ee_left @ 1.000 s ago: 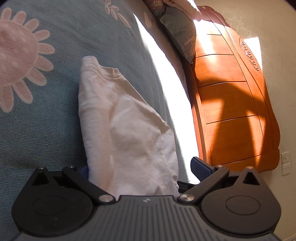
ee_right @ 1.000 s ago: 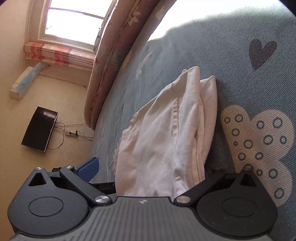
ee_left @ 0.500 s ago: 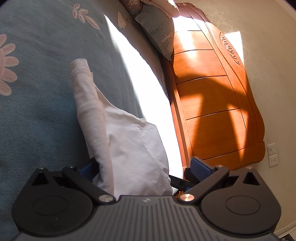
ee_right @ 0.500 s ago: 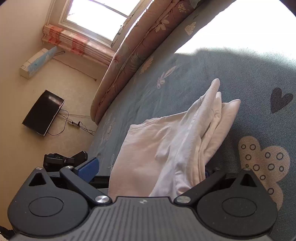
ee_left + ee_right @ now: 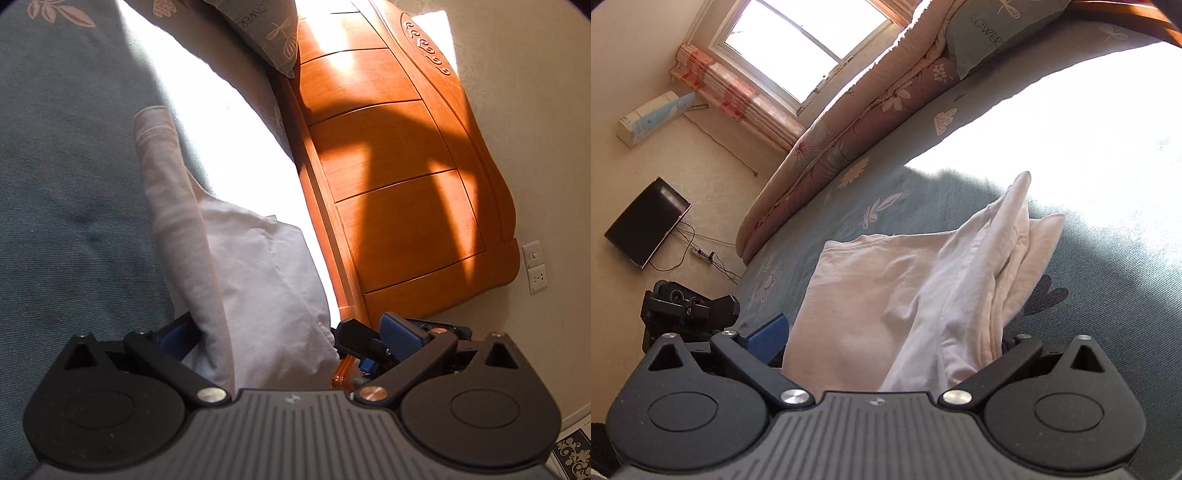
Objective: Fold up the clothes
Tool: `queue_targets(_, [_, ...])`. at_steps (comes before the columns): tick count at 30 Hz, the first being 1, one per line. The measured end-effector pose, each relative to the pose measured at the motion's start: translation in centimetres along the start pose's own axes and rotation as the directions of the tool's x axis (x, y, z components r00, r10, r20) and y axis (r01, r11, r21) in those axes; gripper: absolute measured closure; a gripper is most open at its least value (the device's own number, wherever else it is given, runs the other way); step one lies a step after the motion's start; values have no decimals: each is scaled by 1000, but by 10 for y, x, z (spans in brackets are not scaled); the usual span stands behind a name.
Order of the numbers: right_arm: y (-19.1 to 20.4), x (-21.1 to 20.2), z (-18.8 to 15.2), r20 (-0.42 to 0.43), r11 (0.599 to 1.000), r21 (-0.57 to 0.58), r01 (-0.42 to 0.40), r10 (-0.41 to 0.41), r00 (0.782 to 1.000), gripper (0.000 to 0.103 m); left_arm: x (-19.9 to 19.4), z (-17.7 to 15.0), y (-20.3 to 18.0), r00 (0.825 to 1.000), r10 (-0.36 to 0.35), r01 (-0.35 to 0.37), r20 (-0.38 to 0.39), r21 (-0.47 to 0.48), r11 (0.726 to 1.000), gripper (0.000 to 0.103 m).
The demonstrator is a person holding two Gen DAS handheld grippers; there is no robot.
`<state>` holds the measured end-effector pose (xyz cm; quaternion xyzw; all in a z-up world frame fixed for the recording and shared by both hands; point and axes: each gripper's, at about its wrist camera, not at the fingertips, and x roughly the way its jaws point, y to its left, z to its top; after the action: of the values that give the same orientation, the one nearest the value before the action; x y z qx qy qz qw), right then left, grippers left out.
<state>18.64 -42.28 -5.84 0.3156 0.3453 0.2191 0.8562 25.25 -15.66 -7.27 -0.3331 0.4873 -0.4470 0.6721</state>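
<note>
1. Garment (image 5: 258,280): pale pinkish-white, lifted at its near end. It runs from the bottom centre of both wrist views up toward mid-frame. The far end trails onto the bed (image 5: 66,192); a hemmed end sits upper left of centre in the left view.
2. In the right view the garment (image 5: 886,295) shows a flat panel at centre-left and bunched layered folds at centre-right, peaking just under the sunlit patch.
3. Left gripper (image 5: 280,332): cloth fills the gap between the blue pads. The jaws look fairly wide, with cloth against the left pad only. Can't tell if they clench it.
4. Right gripper (image 5: 886,339): cloth bunched between the pads, touching the right one. The jaws look clamped on the garment, but the contact is hidden under the cloth.
5. Likely step: carrying the near edge over to make a fold.
6. To do it well: keep both grippers level and evenly apart so the edge stays taut. Lay it down square on the far part. Shake out the bunching on the right side first.
7. Risk: a loose left hold may drop that corner and skew the fold.
8. Surroundings: wooden headboard (image 5: 388,184) at right in the left view, pillow (image 5: 266,33) at top, quilt (image 5: 849,122) and window (image 5: 801,48) at upper left in the right view.
</note>
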Motion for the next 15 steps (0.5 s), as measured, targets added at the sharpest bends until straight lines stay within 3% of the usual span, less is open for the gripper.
queue_targets(9, [-41, -66, 42, 90, 974, -148, 173, -161, 983, 0, 99, 27, -33, 992, -80, 86, -101, 62, 994, 2])
queue_targets(15, [-78, -98, 73, 147, 934, -179, 310, -286, 947, 0, 163, 43, -50, 984, -108, 123, -140, 106, 987, 2])
